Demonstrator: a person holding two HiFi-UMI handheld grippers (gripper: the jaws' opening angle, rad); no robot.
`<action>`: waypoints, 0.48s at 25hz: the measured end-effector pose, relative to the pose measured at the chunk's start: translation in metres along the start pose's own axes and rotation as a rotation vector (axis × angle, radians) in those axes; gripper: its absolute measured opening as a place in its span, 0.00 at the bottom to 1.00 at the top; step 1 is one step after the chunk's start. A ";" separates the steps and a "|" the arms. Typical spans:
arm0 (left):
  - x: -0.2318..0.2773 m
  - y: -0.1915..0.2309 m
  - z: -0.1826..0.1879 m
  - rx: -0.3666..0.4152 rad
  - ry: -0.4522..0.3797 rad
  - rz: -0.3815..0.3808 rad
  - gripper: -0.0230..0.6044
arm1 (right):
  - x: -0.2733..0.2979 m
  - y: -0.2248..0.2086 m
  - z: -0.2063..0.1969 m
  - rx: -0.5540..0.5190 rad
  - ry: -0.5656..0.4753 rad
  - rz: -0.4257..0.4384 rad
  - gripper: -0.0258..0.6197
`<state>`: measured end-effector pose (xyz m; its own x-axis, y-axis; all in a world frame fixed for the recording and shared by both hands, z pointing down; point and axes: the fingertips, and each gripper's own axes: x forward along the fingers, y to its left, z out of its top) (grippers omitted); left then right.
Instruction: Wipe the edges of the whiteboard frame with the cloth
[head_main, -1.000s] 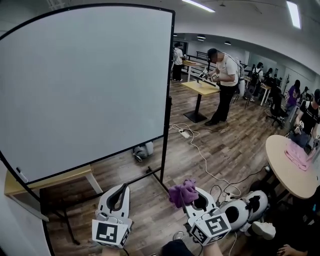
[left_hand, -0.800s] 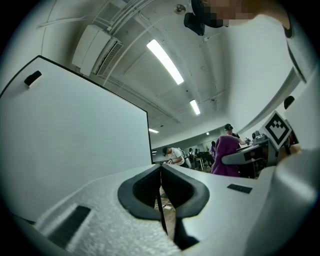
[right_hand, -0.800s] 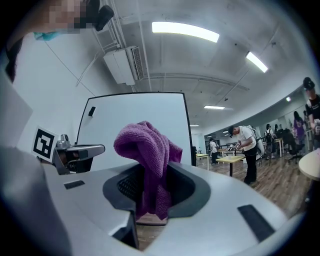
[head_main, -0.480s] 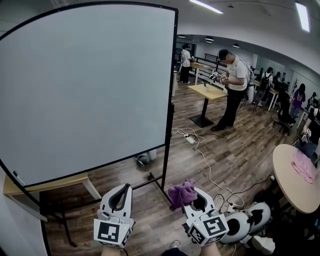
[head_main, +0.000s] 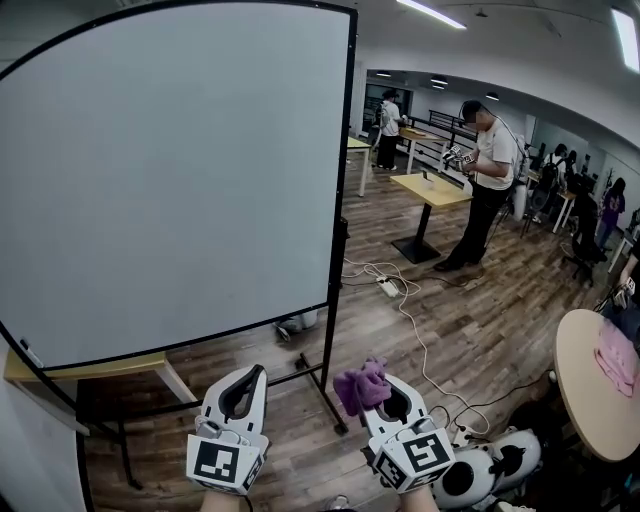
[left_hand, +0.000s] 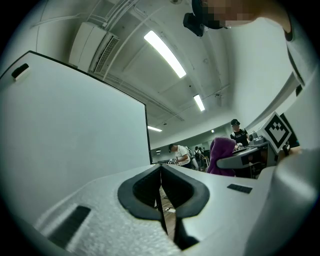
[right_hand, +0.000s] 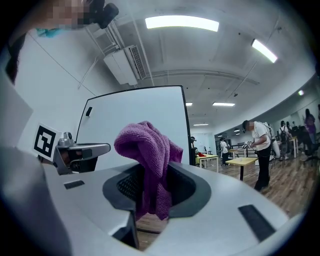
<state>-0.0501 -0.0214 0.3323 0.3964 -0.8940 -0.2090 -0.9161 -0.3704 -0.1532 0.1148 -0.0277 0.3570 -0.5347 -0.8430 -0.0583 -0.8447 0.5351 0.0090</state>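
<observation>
One whiteboard fills the left and centre of the head view. It stands upright on a black stand, and its surface looks blank. Its black frame is seen down the right edge and along the bottom edge.

A wooden floor lies behind and to the right of the board. A round counter is cut off by the right border, with a pink fabric lying on it. A person stands further back beside a small yellow counter. More people are seen deeper in the room. A white cable runs across the floor between that counter and the foreground.

Both grippers are held low in the head view, in front of the stand's foot and pointing toward the board.

- **Left gripper**: the jaws are closed against each other and nothing is held between them. This is confirmed in the left gripper view.
- **Right gripper**: it is clamped on the purple cloth. In the right gripper view the cloth is pinched between the pads. It bunches up above the jaws and hangs down into the gap below them.

The cloth is held clear of the frame, with no contact seen in any view. The left gripper is beside the right gripper and apart from it.
</observation>
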 end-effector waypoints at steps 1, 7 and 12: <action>0.005 -0.002 -0.001 0.002 0.000 0.005 0.07 | 0.002 -0.004 0.000 0.003 0.000 0.006 0.22; 0.033 -0.016 -0.006 0.002 -0.002 0.039 0.07 | 0.013 -0.034 -0.004 0.004 0.005 0.047 0.22; 0.048 -0.031 -0.006 0.001 -0.005 0.065 0.07 | 0.013 -0.054 -0.005 0.006 0.007 0.083 0.22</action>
<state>-0.0029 -0.0539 0.3324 0.3363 -0.9148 -0.2238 -0.9399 -0.3113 -0.1403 0.1532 -0.0681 0.3605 -0.6028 -0.7963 -0.0503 -0.7975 0.6032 0.0071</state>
